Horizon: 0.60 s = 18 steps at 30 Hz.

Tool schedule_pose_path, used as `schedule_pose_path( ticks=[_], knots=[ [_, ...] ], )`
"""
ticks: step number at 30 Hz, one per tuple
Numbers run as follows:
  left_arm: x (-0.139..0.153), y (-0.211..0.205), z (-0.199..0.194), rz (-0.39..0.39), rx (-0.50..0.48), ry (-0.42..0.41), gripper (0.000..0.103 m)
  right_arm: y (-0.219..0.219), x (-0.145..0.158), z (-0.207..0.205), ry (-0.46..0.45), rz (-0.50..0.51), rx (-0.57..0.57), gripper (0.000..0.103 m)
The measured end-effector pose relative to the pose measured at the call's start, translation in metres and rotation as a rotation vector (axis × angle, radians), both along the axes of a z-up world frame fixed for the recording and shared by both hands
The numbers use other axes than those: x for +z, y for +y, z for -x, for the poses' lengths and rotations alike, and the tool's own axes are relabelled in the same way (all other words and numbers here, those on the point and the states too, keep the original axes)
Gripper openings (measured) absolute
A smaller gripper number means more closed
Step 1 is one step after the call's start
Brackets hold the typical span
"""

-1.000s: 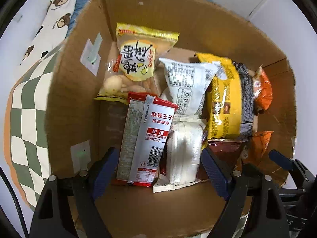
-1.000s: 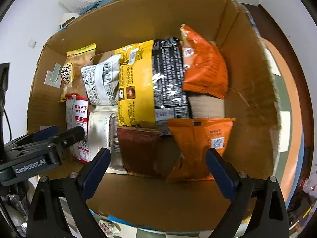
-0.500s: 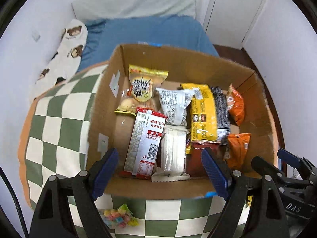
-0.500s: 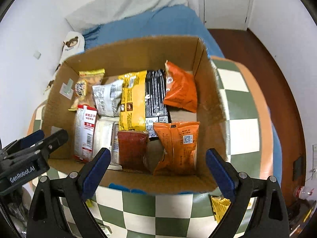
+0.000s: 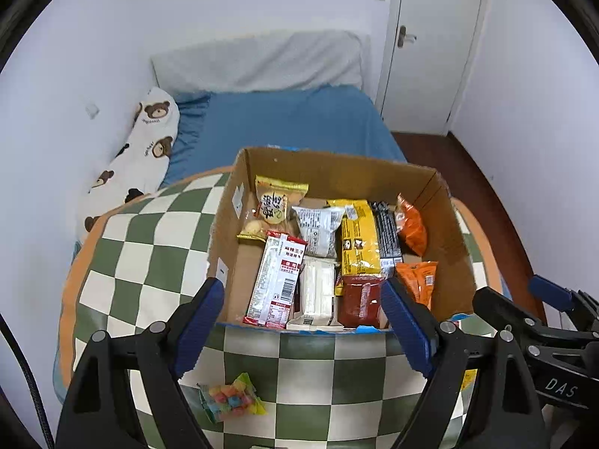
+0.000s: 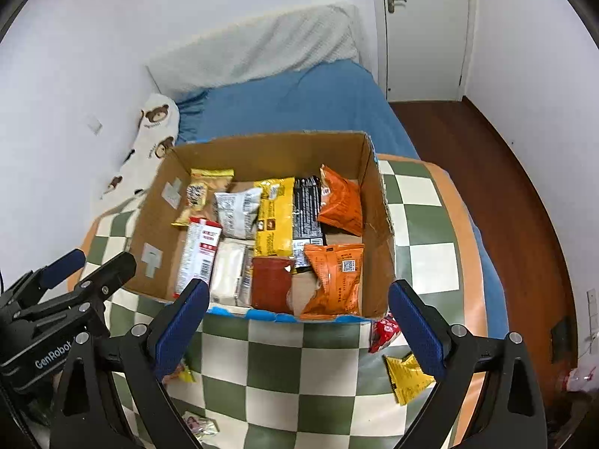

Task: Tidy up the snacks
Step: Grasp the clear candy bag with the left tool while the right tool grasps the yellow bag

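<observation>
An open cardboard box (image 5: 445, 224) (image 6: 376, 202) sits on a green-and-white checked blanket and holds several snack packets side by side. Among them are a red-and-white packet (image 5: 277, 280) (image 6: 198, 254), a yellow packet (image 5: 357, 239) (image 6: 275, 220) and orange bags (image 5: 411, 222) (image 6: 340, 202). My left gripper (image 5: 301, 323) hangs open above the box's near wall, with nothing between its fingers. My right gripper (image 6: 299, 321) is open and empty too, over the near wall. Loose snacks lie on the blanket: a colourful candy bag (image 5: 232, 402), a red packet (image 6: 383, 331) and a yellow packet (image 6: 406, 378).
The checked blanket (image 5: 142, 262) (image 6: 423, 262) covers a bed with a blue sheet (image 5: 284, 119), a bear-print pillow (image 5: 142, 149) and a white wall on the left. A white door (image 5: 430, 37) and a wooden floor (image 6: 505, 187) lie to the right. A small packet (image 6: 200, 424) lies near the bottom edge.
Both grippers have pulled up and back out of the box, so the whole box, blanket and room now show. The packets in the box have not moved, and both grippers stay open.
</observation>
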State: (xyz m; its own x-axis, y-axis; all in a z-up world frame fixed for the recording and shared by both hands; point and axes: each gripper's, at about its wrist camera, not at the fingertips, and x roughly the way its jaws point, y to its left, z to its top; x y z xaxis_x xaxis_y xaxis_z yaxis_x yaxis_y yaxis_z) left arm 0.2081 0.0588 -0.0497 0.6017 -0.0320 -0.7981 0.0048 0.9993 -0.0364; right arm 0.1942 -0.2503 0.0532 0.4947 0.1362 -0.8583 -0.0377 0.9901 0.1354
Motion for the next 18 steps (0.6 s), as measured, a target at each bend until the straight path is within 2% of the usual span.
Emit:
schedule_pose_path(
  ticks=[5,9,12,14,18],
  knots=[
    [0.012,0.003,0.016,0.034,0.033,-0.029,0.085,-0.002,0.018,0.019,-0.035,-0.032,-0.003,0.098],
    [0.005,-0.001,0.03,0.033,0.063,-0.015,0.085,-0.023,0.011,0.03,-0.001,-0.088,-0.041,0.098],
    [-0.018,-0.009,0.034,0.012,0.07,0.028,0.085,-0.054,-0.013,0.038,0.061,-0.107,-0.109,0.098],
    [-0.041,-0.016,0.033,0.016,0.068,0.085,0.085,-0.081,-0.042,0.04,0.136,-0.109,-0.158,0.098],
    [-0.098,-0.032,0.027,0.005,0.082,0.217,0.085,-0.125,-0.111,0.038,0.307,-0.032,-0.227,0.099]
  ],
)
